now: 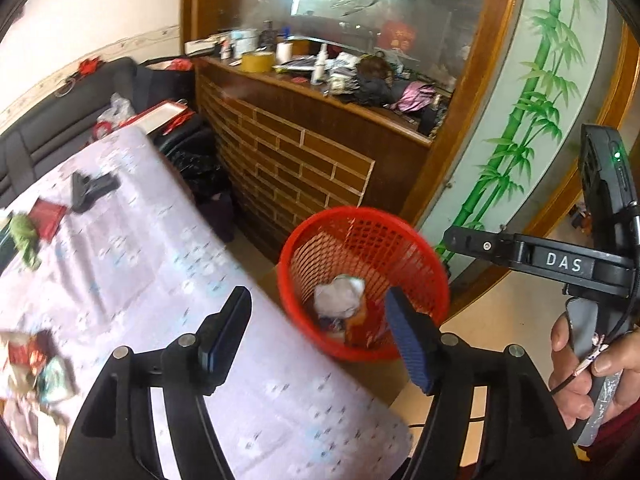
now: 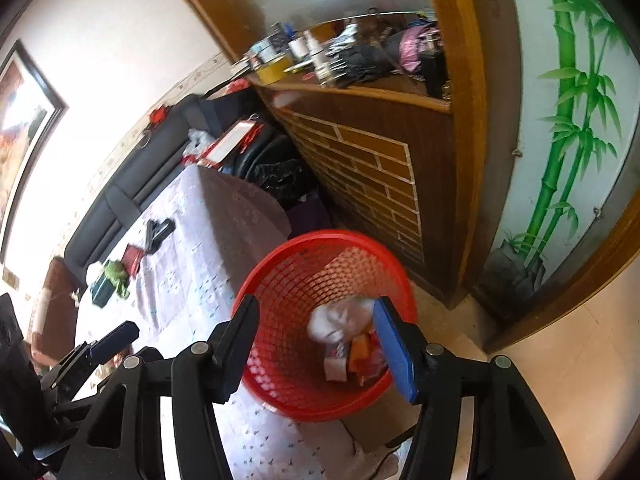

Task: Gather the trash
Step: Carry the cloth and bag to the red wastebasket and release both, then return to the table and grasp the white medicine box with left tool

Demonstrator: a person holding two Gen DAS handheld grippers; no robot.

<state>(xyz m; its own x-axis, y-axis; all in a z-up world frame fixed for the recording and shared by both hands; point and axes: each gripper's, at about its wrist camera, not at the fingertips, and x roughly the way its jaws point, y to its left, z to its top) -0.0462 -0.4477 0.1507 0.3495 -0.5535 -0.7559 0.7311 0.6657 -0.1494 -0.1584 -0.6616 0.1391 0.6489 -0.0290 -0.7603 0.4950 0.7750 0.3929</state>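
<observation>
Below the open right claw [image 2: 316,344] — red basket [image 2: 280,384], crumpled trash [image 2: 340,320] inside

Daylight fills both views, bright and fairly even. In the right wrist view the white wall [image 2: 120,40] and the framed picture [image 2: 24,120] at the left edge are blown out to near white. Glare hazes the glass panel [image 1: 340,0] above the wooden counter. Motion blur smears the tablecloth [image 1: 140,260] and the litter at its left edge, and the red basket's [image 2: 320,272] rim is soft. The fisheye bends the bamboo panel [image 1: 540,100] and door frames, and black vignette fills the corners
</observation>
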